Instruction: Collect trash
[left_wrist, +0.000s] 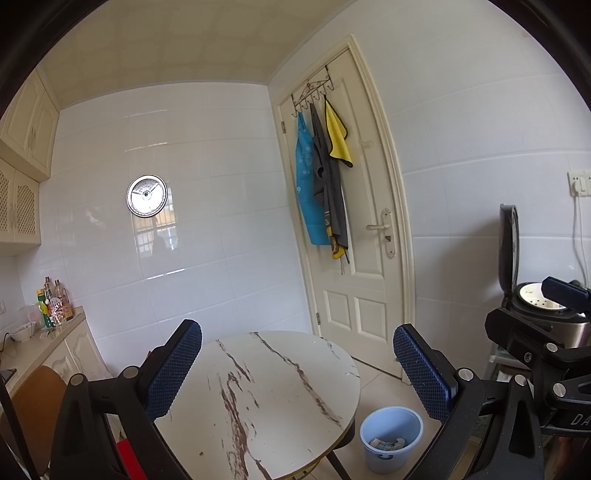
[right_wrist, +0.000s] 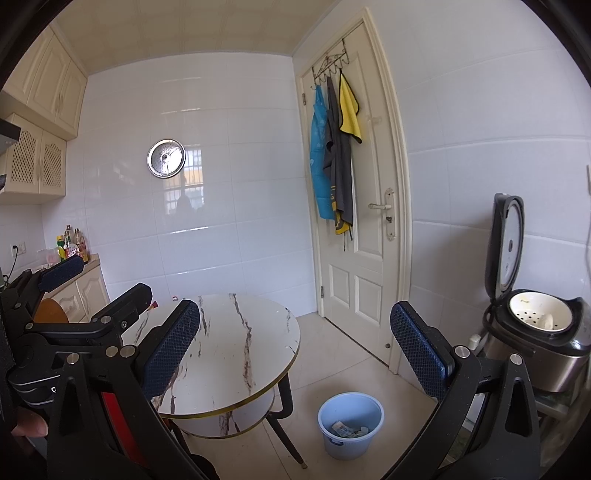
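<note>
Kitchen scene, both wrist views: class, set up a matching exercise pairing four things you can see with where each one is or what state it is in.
Things:
1. blue bin
2. yellow cloth
3. rice cooker
4. left gripper

Places or states:
A. hanging on the door rack
B. open and holding nothing, above the round table
C. on the floor beside the table, trash inside
D. lid raised, white inner tray showing

Pairs: 1-C, 2-A, 3-D, 4-B
</note>
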